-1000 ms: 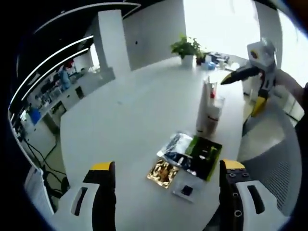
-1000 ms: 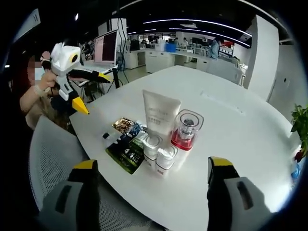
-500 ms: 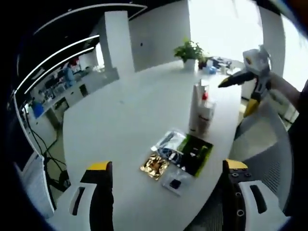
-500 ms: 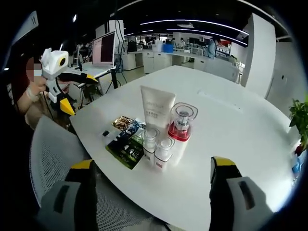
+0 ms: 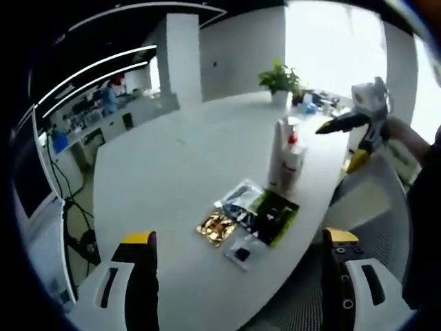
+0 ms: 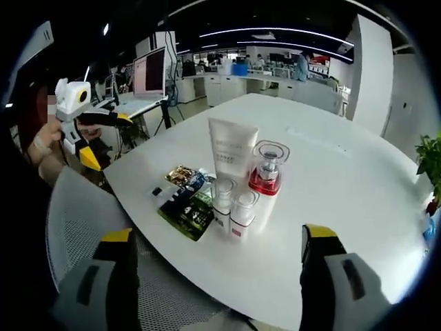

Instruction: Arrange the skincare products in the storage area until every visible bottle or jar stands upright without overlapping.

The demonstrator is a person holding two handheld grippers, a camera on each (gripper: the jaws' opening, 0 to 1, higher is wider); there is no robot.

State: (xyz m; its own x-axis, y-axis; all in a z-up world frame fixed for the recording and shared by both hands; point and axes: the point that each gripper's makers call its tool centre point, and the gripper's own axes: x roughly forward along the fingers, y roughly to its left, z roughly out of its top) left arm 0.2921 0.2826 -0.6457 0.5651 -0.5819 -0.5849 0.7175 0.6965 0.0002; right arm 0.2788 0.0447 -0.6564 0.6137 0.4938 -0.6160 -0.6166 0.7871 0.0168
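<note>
Right gripper view shows my right gripper [image 6: 217,276] with its jaws spread wide and holding nothing; it hangs over the near edge of the white table [image 6: 331,172], above a grey mesh chair [image 6: 89,214]. The skincare products stand upright in a tight group ahead of the jaws, near the table's edge: a white tube [image 6: 232,152], a clear bottle with a red base [image 6: 266,174] touching its right side, and two small clear-capped bottles [image 6: 234,210] in front. Flat sachets [image 6: 187,200] lie on the table just to the left of them. My left gripper [image 6: 77,118] is at the far left, well apart from the products. In the left gripper view, my left gripper [image 5: 238,276] is also wide open and empty, and the sachets [image 5: 251,214] lie between its jaws but farther ahead, with the tube and bottles [image 5: 286,155] standing behind them. My right gripper [image 5: 358,124] hangs beyond the table's right edge. Much bare tabletop stretches beyond the products toward a potted plant [image 5: 279,79].
</note>
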